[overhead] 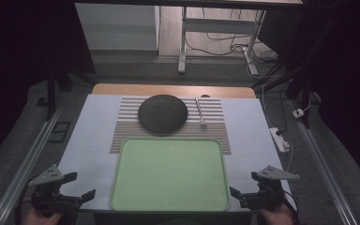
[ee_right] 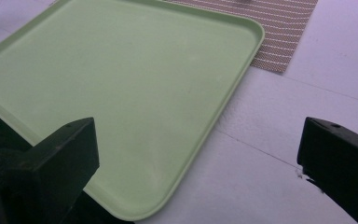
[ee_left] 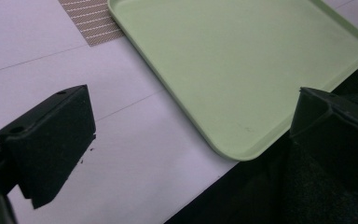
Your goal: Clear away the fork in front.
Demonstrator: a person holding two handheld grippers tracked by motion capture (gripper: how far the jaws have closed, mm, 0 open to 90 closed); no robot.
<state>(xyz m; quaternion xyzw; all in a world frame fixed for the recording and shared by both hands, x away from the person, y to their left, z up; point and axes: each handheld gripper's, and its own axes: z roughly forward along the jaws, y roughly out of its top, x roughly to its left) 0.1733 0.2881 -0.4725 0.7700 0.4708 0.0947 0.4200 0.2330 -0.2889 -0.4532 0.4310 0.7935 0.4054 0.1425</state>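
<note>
The left gripper (overhead: 78, 186), black w/ a grey three-cornered plate on top, hovered over the near-left corner of the white tabletop (overhead: 93, 122), held in a hand at the near edge; its jaws stood wide apart w/ nothing between them, and in the left gripper view (ee_left: 186, 135) bare tabletop and the tray's near-left corner showed in the gap. Just right of it lay the pale green rectangular plastic tray (overhead: 122, 187), flat, nothing on it, centred along the near edge, its near rim abt level w/ that edge. The tray's far edge overlapped the near part of a brown-and-white striped woven placemat (overhead: 126, 126), which ran back toward the far edge at mid-table. On the mat, just beyond the tray and apart from it, sat a dark grey round domed object (overhead: 162, 114), rough-looking; whether bowl or lid, can't tell. To its right on the mat lay a thin pale utensil (overhead: 200, 112), too small to tell which kind, pointing roughly near-to-far, not touching the dome. The right gripper (overhead: 243, 183), same build, hovered at the near-right corner beside the tray's near-right corner, not touching it; jaws fully spread, empty, and the right gripper view (ee_right: 198, 154) showed tray rim and tabletop between them.
</note>
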